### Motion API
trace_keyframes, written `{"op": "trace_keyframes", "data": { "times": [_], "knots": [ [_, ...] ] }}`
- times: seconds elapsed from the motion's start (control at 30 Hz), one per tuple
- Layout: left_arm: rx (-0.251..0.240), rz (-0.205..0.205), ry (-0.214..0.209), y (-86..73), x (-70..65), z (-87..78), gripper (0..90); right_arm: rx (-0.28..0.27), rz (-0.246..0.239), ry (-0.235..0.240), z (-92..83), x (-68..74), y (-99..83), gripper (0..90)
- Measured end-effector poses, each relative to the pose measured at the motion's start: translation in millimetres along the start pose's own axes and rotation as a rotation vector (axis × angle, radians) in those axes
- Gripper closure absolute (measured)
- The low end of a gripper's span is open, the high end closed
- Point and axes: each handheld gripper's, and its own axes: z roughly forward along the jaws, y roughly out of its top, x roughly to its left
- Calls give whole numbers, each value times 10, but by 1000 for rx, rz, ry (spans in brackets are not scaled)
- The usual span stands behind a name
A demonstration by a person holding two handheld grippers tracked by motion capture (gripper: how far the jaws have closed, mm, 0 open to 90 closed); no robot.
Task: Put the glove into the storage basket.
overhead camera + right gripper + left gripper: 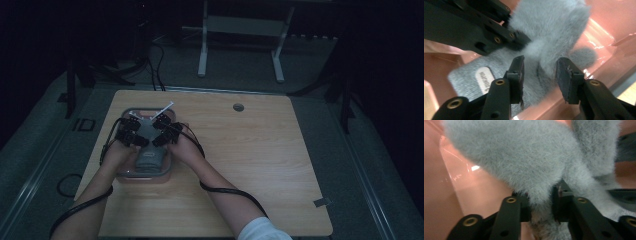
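High view, setting: tabletop (250, 165) of pale wood grain is carrying a clear rounded-corner plastic tub (167, 176) near its left edge, and both forearms are reaching in from below to meet over it.
High view, grippers: left gripper (131, 131) and right gripper (161, 131) are angling inward toward each other over the tub, seemingly so that both can work on the same soft item.
High view, item: grey furry slipper (150, 159) is lying inside the tub, below the two gripper heads.
High view, extras: a thin white stick-like piece (166, 107) is jutting over the tub's far rim; what it is, I cannot tell.
Left gripper view, fingers: the black jaws are standing close on either side of a narrow fold of the slipper's fur (524, 162), touching it; the pinch looks slack rather than tight.
Left gripper view, texture: the pile is looking dense, short and fluffy, against the tub's glossy pinkish wall (461, 195).
Right gripper view, fingers: the jaws are standing apart and released, with the fur (549, 30) between the pads but a gap showing at each side.
Right gripper view, detail: a flat knitted grey sole lining with an oval tan label (485, 78) is showing beside the fluffy upper, and the left gripper's black links (474, 30) are crossing the upper left.
Judgement: the slipper seems to be sitting settled in the tub, with both grips easing.
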Motion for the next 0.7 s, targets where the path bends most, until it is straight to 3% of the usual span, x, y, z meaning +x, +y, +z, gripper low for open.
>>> {"op": "trace_keyframes", "data": {
  "times": [0.07,0.17,0.2,0.27,0.4,0.53,0.6,0.7],
  "knots": [
    [1,-3,3,-2,7,2,685,-19,-2,6,-52,2,6,553],
    [-16,1,21,15,-10,-44,574,-38,-3,14,-120,-5,13,518],
    [-33,-4,9,21,-9,-79,566,-43,0,19,-140,-10,14,510],
    [-57,0,6,28,-5,-134,463,-54,2,28,-179,-22,11,501],
    [-119,-13,-39,1,23,-254,311,-74,3,38,-238,-46,-1,460],
    [-187,-19,-36,-63,39,-385,241,-103,-5,67,-332,-60,-15,371],
    [-228,-2,-29,-99,16,-446,196,-124,-4,74,-391,-71,-30,340],
    [-281,30,-19,-172,-37,-528,173,-150,-10,136,-502,-105,-80,258]
  ]
}}
